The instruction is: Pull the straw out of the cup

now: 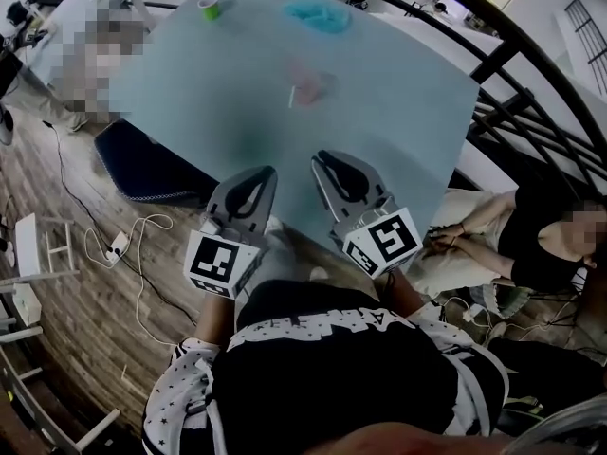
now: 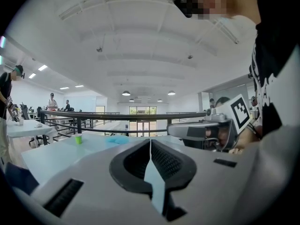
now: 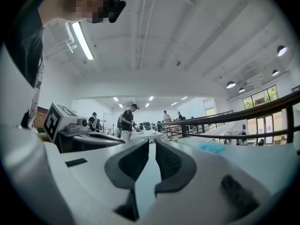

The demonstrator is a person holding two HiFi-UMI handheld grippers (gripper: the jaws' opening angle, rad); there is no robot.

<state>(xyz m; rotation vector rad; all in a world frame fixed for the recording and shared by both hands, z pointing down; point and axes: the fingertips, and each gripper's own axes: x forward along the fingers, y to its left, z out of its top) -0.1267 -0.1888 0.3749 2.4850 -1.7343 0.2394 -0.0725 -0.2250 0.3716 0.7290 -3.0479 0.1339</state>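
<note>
A clear, pinkish cup with a pale straw leaning out of it stands mid-table in the head view, blurred. Both grippers hover side by side over the table's near edge, well short of the cup. My left gripper has its jaws touching at the tips and holds nothing. My right gripper is empty too, its jaws almost together with only a thin slit between them. Neither gripper view shows the cup.
On the light blue table, a small green cup stands far left and a crumpled blue cloth far centre. A dark blue seat stands left of the table, a black railing runs right, and a seated person is close by.
</note>
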